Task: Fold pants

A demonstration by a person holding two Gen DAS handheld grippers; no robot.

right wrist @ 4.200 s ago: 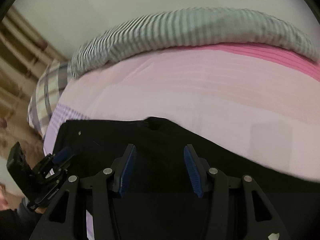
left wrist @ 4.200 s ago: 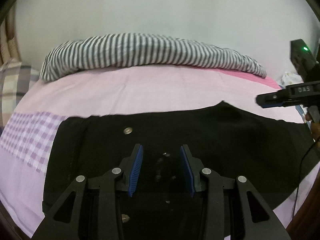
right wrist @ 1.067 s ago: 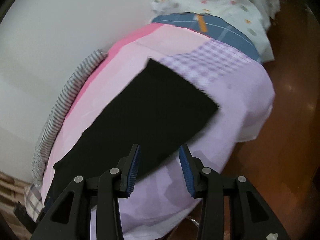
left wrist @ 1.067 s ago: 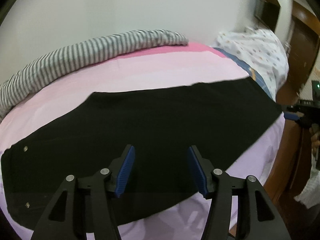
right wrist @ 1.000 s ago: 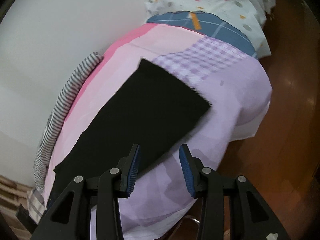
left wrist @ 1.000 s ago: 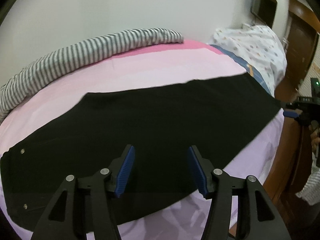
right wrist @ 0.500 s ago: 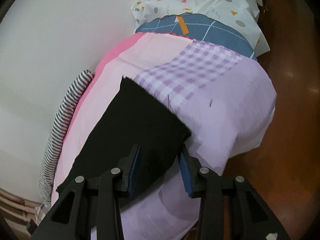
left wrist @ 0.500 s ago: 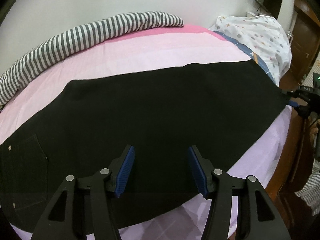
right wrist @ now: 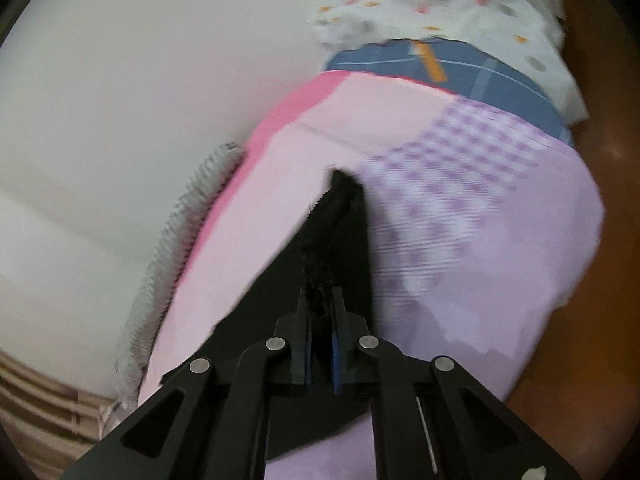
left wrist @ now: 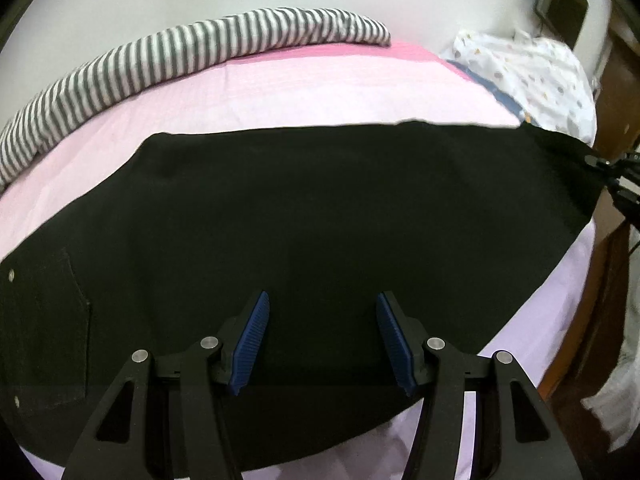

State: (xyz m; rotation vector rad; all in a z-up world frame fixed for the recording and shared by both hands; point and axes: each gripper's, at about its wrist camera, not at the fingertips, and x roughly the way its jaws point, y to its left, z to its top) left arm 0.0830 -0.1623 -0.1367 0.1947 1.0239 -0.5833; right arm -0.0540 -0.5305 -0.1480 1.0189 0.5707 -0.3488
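A: One pink bed sheet (left wrist: 320, 92) fills the frame beyond the left gripper (left wrist: 322, 338), with a striped quilt (left wrist: 168, 60) rolled along its far edge by the wall.

B: And the black pants (left wrist: 320, 220)?

A: Spread flat across the sheet, directly under and ahead of the left gripper, a rear pocket (left wrist: 44, 332) to its left.

B: That gripper's state?

A: Jaws apart, blue pads (left wrist: 252, 344) clear of the cloth, nothing between them.

B: The right gripper (right wrist: 320, 344)?

A: Its jaws have just been closing; they now pinch the pants' hem end (right wrist: 332, 232), which rises bunched ahead of the fingertips. A polka-dot cloth (right wrist: 440, 4) lies beyond.
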